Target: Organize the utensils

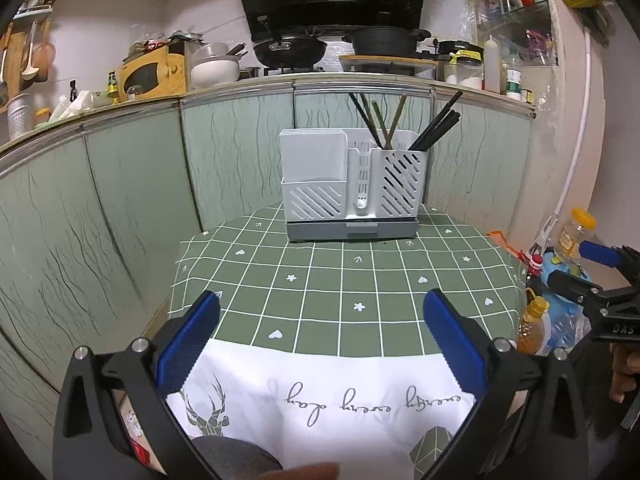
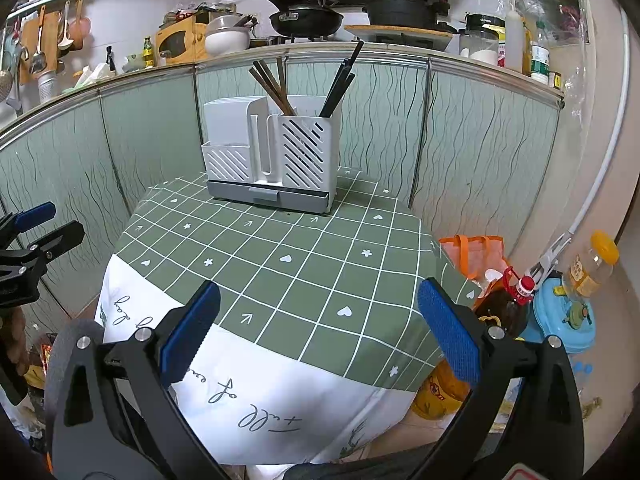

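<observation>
A white slotted utensil holder point(image 1: 352, 184) point(image 2: 272, 156) on a grey drip base stands at the far edge of a small table under a green checked cloth point(image 1: 340, 292) point(image 2: 288, 256). Brown chopsticks point(image 1: 380, 120) point(image 2: 272, 86) and black chopsticks point(image 1: 438, 122) point(image 2: 340, 80) stick up from its right compartments. My left gripper point(image 1: 322, 308) hangs open over the near edge of the table, holding nothing. My right gripper point(image 2: 318, 296) is open too, empty, over the near right part of the cloth. Each gripper shows at the side of the other's view.
Green patterned cabinet panels point(image 1: 120, 200) wall the table behind and left, under a cluttered counter with pans point(image 1: 288, 48). Oil bottles point(image 2: 504, 304), an orange bag point(image 2: 476, 252), a blue container point(image 2: 564, 320) and a jar point(image 2: 592, 268) crowd the floor to the right.
</observation>
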Demonstrator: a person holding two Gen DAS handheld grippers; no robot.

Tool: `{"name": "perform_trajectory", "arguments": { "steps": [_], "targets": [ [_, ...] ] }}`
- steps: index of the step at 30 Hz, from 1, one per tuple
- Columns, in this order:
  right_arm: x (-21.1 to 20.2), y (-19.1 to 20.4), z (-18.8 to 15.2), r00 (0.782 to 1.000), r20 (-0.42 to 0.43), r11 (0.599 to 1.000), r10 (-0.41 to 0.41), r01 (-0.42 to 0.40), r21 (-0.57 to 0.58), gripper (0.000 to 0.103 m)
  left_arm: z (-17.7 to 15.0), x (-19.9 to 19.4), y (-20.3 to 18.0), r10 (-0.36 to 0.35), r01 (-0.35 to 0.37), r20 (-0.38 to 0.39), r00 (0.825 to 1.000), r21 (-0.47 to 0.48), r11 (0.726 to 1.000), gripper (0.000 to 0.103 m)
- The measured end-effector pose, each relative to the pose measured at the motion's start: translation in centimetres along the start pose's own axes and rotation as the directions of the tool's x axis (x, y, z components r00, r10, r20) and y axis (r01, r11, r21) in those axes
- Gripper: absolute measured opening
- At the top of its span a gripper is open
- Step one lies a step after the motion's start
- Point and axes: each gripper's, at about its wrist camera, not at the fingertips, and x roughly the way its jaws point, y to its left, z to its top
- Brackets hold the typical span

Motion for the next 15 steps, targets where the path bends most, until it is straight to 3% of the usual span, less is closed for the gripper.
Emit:
{"name": "perform_trajectory", "arguments": {
  "steps": [15],
  "targets": [
    [0.03,0.00,-0.06,1.000,-0.003,1.000,0.005,-0.005,0.006,0.095,0.05,-0.05,-0.03,0.004,-0.004,-0.009,1.000,0.006,1.000,0.099]
  ]
}}
